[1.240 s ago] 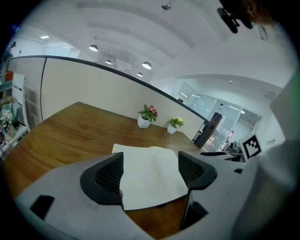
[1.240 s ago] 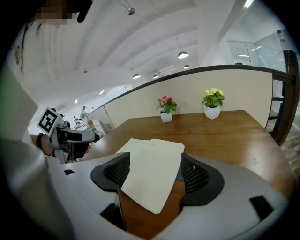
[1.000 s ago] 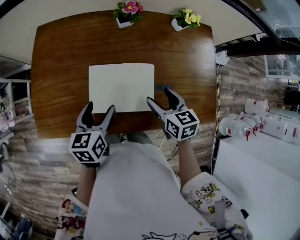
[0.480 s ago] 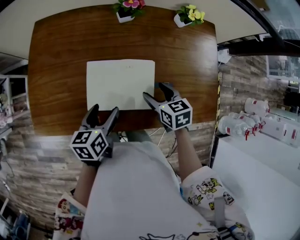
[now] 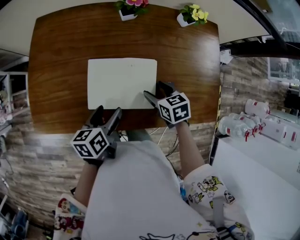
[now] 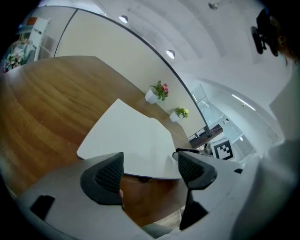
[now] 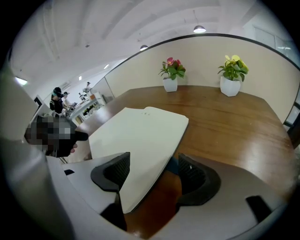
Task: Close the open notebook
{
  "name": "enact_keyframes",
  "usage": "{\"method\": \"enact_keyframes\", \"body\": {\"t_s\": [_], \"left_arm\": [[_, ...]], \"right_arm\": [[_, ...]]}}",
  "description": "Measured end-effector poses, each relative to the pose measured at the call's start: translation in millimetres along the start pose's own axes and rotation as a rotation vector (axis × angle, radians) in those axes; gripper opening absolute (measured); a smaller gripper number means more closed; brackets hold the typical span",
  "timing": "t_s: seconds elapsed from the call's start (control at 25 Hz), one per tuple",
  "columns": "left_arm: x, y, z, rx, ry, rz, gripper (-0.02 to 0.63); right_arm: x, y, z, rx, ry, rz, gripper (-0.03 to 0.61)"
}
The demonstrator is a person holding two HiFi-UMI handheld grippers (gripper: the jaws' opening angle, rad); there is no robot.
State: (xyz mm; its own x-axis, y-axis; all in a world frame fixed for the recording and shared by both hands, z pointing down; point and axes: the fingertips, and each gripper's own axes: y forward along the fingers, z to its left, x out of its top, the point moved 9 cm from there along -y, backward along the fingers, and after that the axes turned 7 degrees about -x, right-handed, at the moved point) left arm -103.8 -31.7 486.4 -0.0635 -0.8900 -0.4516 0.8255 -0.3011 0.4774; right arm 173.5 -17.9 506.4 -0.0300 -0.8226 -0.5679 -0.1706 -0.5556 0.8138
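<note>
The notebook [image 5: 122, 83] lies flat on the brown wooden table [image 5: 61, 47] as one cream-white rectangle; I see no fold or spine line. My right gripper [image 5: 154, 90] is open over its near right corner. In the right gripper view the notebook [image 7: 140, 131] runs in between the jaws: the left jaw stands over the page and the right jaw beside its edge, where a small blue bit shows. My left gripper [image 5: 107, 114] is open at the table's front edge, just short of the notebook's near edge [image 6: 131, 138], with nothing between its jaws.
Two small white pots stand at the table's far edge, one with pink flowers [image 5: 129, 9], one with yellow flowers [image 5: 192, 16]. A brick wall face drops below the table's front edge. A white counter with bottles [image 5: 243, 124] is at the right.
My right gripper has shifted left and forward, further over the notebook's near right corner. The left gripper has drawn back slightly from the near edge. The notebook has not moved.
</note>
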Motion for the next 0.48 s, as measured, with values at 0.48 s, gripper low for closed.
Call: {"method": "enact_keyframes", "body": {"t_s": [0.48], "left_arm": [[-13.2, 0.3, 6.2, -0.042, -0.155, -0.047, 0.341]], "right_arm": [[5.2, 8.1, -1.1, -0.008, -0.054, 0.086, 0.305]]}}
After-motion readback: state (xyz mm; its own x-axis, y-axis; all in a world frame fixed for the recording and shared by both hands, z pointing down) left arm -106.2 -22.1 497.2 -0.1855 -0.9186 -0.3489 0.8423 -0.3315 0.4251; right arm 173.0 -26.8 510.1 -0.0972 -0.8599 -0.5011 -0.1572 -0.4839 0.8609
